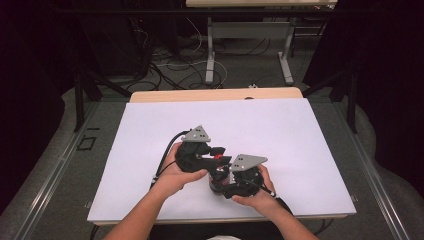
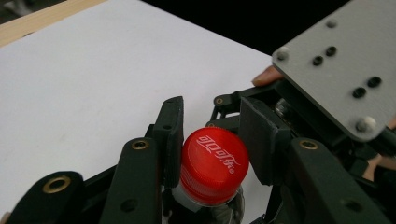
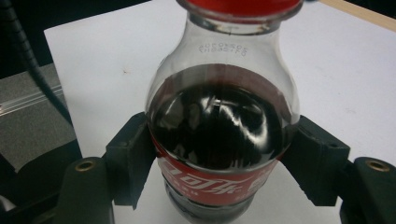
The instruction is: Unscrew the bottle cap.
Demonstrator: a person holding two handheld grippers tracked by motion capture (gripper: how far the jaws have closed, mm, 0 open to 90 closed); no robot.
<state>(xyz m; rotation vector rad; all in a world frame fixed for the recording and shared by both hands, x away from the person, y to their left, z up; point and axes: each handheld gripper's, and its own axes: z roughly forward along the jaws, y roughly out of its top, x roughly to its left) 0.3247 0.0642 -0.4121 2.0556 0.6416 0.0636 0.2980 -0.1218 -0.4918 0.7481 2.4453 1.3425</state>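
One small clear bottle (image 3: 223, 121), upright on the white sheet (image 1: 150, 130), near the front edge of the table (image 1: 215, 95). Full of dark, nearly black drink up to the shoulder. Clear and bare above that, with tiny raised letters on the neck. Red label (image 3: 210, 184) round the middle, with white writing. One red cap (image 2: 214, 164) on top, round, ribbed at the side, with white writing across it.

Two grippers, one in each hand, close together. Left gripper (image 2: 212, 140) up at the cap: left jaw pressed flat on the cap's side, right jaw just beside the other side, touching or not cannot be told. Clenched on the cap or a bit loose, cannot tell. Right gripper (image 3: 219, 161) lower down, grasping the bottle round its fat part, one pad on each side, right at the top edge of the label.

In the high view, left gripper (image 1: 197, 152) and right gripper (image 1: 240, 177) bunched over the bottle, with just a bit of red showing between them. Two grey plates, one on each gripper. Two hands, two bare arms from the bottom. One black cable looping off the left gripper.
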